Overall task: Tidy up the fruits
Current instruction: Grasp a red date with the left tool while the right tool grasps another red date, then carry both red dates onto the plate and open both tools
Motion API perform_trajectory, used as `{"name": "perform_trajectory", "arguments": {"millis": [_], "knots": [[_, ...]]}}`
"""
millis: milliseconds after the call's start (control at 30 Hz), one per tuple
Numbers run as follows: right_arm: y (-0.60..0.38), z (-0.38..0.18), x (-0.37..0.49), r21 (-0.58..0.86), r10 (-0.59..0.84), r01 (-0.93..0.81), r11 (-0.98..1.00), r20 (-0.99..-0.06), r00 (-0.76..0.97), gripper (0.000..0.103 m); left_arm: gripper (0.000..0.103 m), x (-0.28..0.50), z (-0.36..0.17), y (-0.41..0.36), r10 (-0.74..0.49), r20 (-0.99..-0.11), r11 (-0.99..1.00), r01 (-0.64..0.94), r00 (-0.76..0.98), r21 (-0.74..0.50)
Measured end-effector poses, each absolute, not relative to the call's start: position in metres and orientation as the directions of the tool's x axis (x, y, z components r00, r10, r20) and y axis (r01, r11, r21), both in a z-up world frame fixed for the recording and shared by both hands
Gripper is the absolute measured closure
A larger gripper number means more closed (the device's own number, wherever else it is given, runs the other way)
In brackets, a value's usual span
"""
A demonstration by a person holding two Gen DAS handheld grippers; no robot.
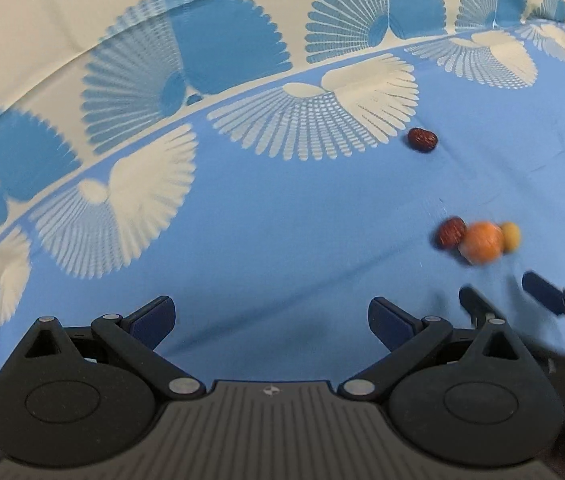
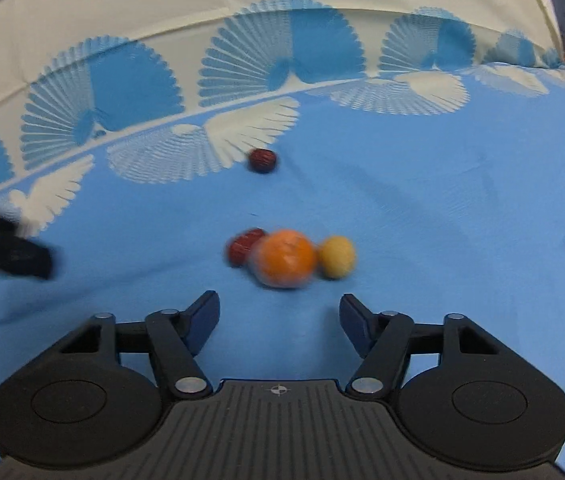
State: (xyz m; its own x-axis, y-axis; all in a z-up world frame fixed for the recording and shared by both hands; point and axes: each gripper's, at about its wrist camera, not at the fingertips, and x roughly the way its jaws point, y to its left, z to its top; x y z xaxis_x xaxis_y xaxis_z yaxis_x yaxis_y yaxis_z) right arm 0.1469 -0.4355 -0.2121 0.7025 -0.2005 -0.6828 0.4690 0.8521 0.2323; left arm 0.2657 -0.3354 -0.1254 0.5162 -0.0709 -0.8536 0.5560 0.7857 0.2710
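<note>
Through the left wrist camera we see our left gripper (image 1: 271,320) hovering over bare blue tablecloth (image 1: 282,240) with its jaws wide apart and nothing between them; the fruits lie off to its right, so it seems parked out of the way. A lone red date (image 1: 422,140) sits farther off, well apart from a tight cluster of a second date (image 1: 449,233), an orange (image 1: 481,243) and a small yellow fruit (image 1: 510,236); the right gripper (image 1: 502,294) is just beside that cluster. Through the right wrist camera, our right gripper (image 2: 279,316) has its jaws spread and empty, lined up on the orange (image 2: 286,258) just ahead, which touches the date (image 2: 242,246) on one side while the yellow fruit (image 2: 336,257) sits close on the other. We judge the wide opening suits the orange, the largest piece. The blur suggests motion.
</note>
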Motion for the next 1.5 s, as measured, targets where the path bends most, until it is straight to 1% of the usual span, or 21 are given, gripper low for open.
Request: {"name": "perform_trajectory", "arguments": {"millis": [67,167,200,300,433,467,500,533,633,767,833,900,933,967,1000,1033,1067,1167,1233,1367,1500], "knots": [[-0.423,-0.211,0.152,0.219,-0.191,0.433,0.874,-0.664,0.723,0.035,0.000,0.276,-0.131,-0.342,-0.075,-0.848,0.786,0.555,0.524,0.273],[-0.413,-0.217,0.175,0.262,-0.138,0.406,0.875,-0.670,0.730,0.042,0.000,0.288,-0.133,-0.343,-0.076,-0.842,0.795,0.542,0.533,0.271],[-0.411,-0.220,0.183,0.281,-0.129,0.409,0.868,-0.667,0.733,0.041,0.000,0.291,-0.133,-0.343,-0.075,-0.841,0.798,0.538,0.536,0.272],[-0.406,-0.224,0.200,0.196,-0.244,0.462,0.865,-0.640,0.728,0.045,0.000,0.301,-0.132,-0.338,-0.065,-0.833,0.796,0.531,0.550,0.289],[-0.415,-0.229,0.207,0.164,-0.317,0.507,0.846,-0.610,0.726,0.047,0.000,0.312,-0.132,-0.340,-0.097,-0.826,0.785,0.552,0.556,0.280],[-0.416,-0.230,0.207,0.161,-0.326,0.511,0.844,-0.603,0.728,0.051,0.000,0.315,-0.133,-0.345,-0.107,-0.825,0.780,0.562,0.555,0.276],[-0.418,-0.231,0.206,0.159,-0.337,0.521,0.838,-0.601,0.725,0.069,0.000,0.318,-0.134,-0.352,-0.121,-0.825,0.773,0.574,0.551,0.270],[-0.419,-0.230,0.206,0.147,-0.351,0.529,0.836,-0.598,0.720,0.077,0.000,0.322,-0.135,-0.362,-0.143,-0.828,0.763,0.593,0.542,0.256],[-0.423,-0.225,0.199,0.176,-0.328,0.539,0.824,-0.627,0.706,0.078,0.000,0.336,-0.143,-0.398,-0.204,-0.845,0.727,0.654,0.494,0.207],[-0.411,-0.215,0.173,0.234,-0.248,0.504,0.831,-0.655,0.713,0.077,0.000,0.349,-0.158,-0.455,-0.259,-0.868,0.656,0.737,0.424,0.164],[-0.412,-0.213,0.172,0.249,-0.231,0.497,0.831,-0.659,0.716,0.077,0.000,0.351,-0.170,-0.479,-0.257,-0.881,0.613,0.772,0.397,0.169],[-0.418,-0.216,0.174,0.258,-0.226,0.511,0.820,-0.674,0.703,0.077,0.001,0.351,-0.181,-0.498,-0.235,-0.885,0.577,0.790,0.402,0.206],[-0.422,-0.218,0.174,0.275,-0.217,0.515,0.812,-0.677,0.703,0.077,0.005,0.351,-0.186,-0.505,-0.230,-0.881,0.567,0.793,0.413,0.224],[-0.425,-0.217,0.174,0.284,-0.213,0.516,0.808,-0.676,0.705,0.077,0.027,0.351,-0.190,-0.511,-0.224,-0.883,0.558,0.797,0.412,0.231],[-0.426,-0.217,0.175,0.277,-0.222,0.521,0.807,-0.676,0.703,0.077,0.066,0.353,-0.190,-0.513,-0.248,-0.901,0.553,0.816,0.357,0.171],[-0.427,-0.217,0.176,0.275,-0.227,0.526,0.805,-0.676,0.701,0.077,0.070,0.356,-0.186,-0.512,-0.281,-0.913,0.558,0.824,0.296,0.096],[-0.429,-0.218,0.176,0.281,-0.225,0.528,0.802,-0.676,0.702,0.077,0.069,0.355,-0.180,-0.509,-0.294,-0.911,0.576,0.814,0.289,0.073],[-0.430,-0.216,0.175,0.267,-0.245,0.527,0.807,-0.660,0.710,0.077,0.069,0.341,-0.163,-0.494,-0.308,-0.872,0.565,0.810,0.381,0.154],[-0.425,-0.214,0.173,0.246,-0.267,0.525,0.815,-0.645,0.717,0.077,0.069,0.335,-0.148,-0.470,-0.299,-0.872,0.601,0.786,0.387,0.143],[-0.414,-0.214,0.166,0.203,-0.281,0.516,0.832,-0.649,0.707,0.077,0.069,0.312,-0.108,-0.380,-0.252,-0.855,0.696,0.699,0.453,0.165],[-0.401,-0.197,0.142,0.278,-0.173,0.483,0.830,-0.696,0.697,0.077,0.069,0.273,-0.071,-0.276,-0.183,-0.867,0.762,0.624,0.464,0.173]]}}
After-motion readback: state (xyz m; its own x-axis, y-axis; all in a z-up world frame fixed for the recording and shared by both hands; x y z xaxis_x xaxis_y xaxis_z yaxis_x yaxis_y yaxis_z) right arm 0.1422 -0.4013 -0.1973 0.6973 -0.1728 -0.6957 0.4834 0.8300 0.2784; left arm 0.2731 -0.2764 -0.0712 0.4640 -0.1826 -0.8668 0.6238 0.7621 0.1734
